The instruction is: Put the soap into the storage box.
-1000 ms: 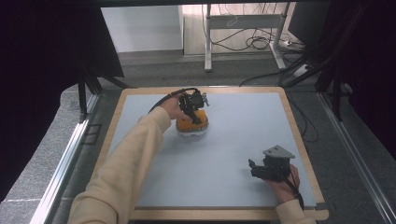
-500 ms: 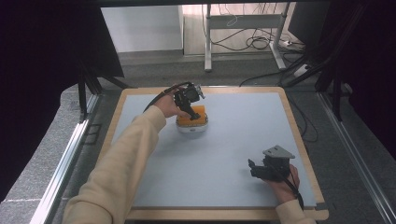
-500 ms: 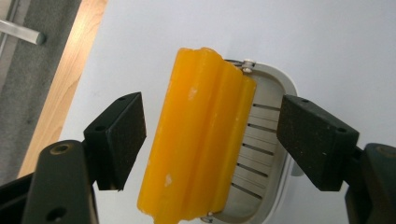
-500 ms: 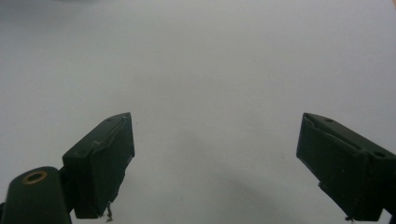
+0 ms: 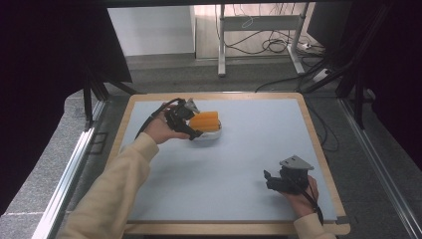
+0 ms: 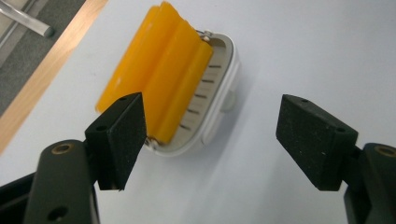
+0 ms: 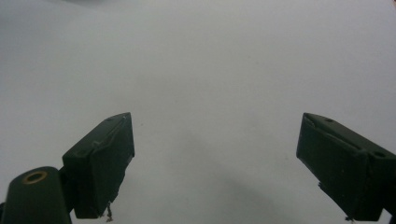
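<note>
High view, near edge first: my right gripper sits low at the near right of the pale blue table, jaws spread wide with nothing between them; the right gripper view confirms it, just bare table surface past both black pads. The sleeve of my left arm runs up the near left side. Farther in, at the left-centre of the table, my left gripper is just beside the orange-and-white object, on its left side, apart from it. Its jaws have just been opening and now stand wide, nothing clamped. In the left gripper view the object lies flat on the table beyond the left pad, an orange ribbed block sitting on a white slotted base, off to the left of the gap, not between the pads. Beyond the table's wooden far rim I see grey floor and cables.
</note>
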`<state>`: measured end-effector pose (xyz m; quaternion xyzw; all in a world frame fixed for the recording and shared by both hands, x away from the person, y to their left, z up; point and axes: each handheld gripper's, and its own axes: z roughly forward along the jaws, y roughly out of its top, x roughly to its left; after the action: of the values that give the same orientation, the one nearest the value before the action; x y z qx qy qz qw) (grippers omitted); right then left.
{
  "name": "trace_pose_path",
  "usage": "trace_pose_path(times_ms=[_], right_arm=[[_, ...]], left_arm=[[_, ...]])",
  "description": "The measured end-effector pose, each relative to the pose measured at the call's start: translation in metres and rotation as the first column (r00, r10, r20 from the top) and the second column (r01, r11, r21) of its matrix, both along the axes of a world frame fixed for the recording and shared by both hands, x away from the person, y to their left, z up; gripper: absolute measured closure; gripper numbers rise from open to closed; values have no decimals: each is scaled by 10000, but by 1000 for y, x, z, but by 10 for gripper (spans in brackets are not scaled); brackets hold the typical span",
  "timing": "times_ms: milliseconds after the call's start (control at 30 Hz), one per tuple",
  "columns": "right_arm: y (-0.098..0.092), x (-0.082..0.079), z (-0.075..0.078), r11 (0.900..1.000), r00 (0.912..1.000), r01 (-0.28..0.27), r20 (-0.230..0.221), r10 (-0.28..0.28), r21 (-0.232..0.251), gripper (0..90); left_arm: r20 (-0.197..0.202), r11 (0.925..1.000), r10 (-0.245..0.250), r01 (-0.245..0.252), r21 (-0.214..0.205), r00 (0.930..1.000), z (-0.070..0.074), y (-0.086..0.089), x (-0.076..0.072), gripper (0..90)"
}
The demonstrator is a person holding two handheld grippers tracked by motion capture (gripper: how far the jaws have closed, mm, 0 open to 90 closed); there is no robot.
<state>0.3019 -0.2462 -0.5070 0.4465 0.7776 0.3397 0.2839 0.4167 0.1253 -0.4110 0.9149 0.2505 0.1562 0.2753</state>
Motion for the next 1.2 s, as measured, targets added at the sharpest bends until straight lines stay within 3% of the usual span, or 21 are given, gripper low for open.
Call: trace_pose_path(times_ms=[267,300,433,533,667,800,1033,1133,1200], right_arm=[[1,0,0,10000,10000,4,-21,-4,16,114],[1,0,-1,10000,10000,12,-19,-12,-2,114],[1,0,-1,10000,10000,-11,-47,11,-2,114],[2,0,-2,10000,10000,-29,-70,29,9,114],[2,-1,-1,10000,10000,-3,-55,3,6,114],[2,-1,-2,10000,10000,-9,-95,9,-8,114],[2,0,-3,10000,9999,8,-112,-9,-62,114],[2,0,-3,10000,9999,-28,-119,27,-70,114],[1,0,-2,10000,10000,-36,-79,35,-68,114]], left_arm=[[88,9967,616,-611,-532,9981,-10,21,-35,239],[44,9957,671,-667,-643,9977,-13,23,-39,243],[93,9944,962,-957,-446,9953,-28,31,-53,243],[-67,9899,1208,-1210,-745,9927,-39,36,-64,241],[-124,9868,1410,-1416,-791,9899,-54,43,-78,235],[-594,9810,1421,-1485,-1246,9881,-65,49,-86,228],[-638,9724,1915,-1981,-1231,9794,-80,63,-95,227],[-833,9661,1883,-1998,-1633,9786,-79,69,-98,231],[-735,9653,1962,-2058,-1611,9778,-77,70,-99,231]])
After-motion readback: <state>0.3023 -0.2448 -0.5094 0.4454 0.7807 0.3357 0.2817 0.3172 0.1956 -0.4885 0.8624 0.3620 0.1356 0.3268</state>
